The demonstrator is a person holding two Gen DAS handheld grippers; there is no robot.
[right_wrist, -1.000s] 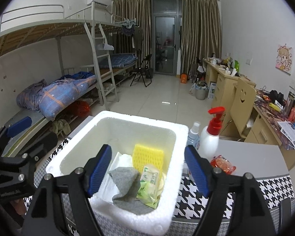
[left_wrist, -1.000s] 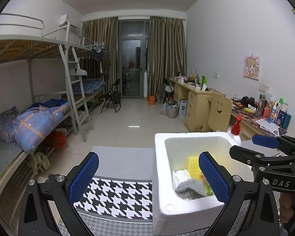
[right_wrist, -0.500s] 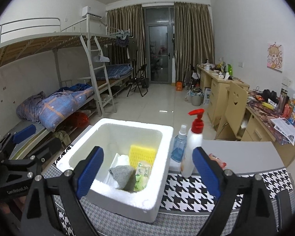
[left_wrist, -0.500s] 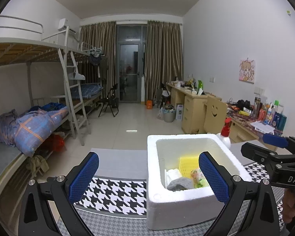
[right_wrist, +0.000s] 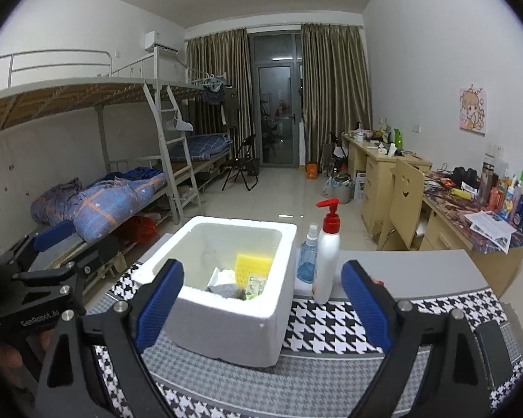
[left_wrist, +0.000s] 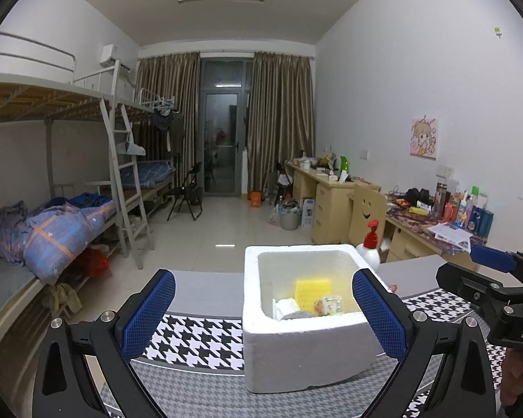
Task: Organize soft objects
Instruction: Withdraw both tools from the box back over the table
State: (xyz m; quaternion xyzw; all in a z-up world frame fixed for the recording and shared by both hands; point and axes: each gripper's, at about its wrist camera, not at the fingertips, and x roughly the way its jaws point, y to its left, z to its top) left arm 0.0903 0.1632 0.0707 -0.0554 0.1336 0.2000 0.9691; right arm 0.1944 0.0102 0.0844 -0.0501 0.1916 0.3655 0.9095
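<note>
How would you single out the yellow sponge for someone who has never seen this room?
Find the white foam box on the houndstooth cloth, left of the red-capped pump bottle. The yellow sponge stands inside against the far wall. It is the only bright yellow, grid-textured piece, beside a grey cloth and a green packet.

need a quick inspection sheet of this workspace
surface: black-and-white houndstooth table mat, lying flat
job's things: white foam box holds yellow sponge, grey cloth, white tissue, green packet
clutter: red-pump white bottle, blue spray bottle right of the box
grippers: left hand-held gripper open, empty; right hand-held gripper open, empty
cables: nothing seen
surroundings: bunk beds, wooden desks
</note>
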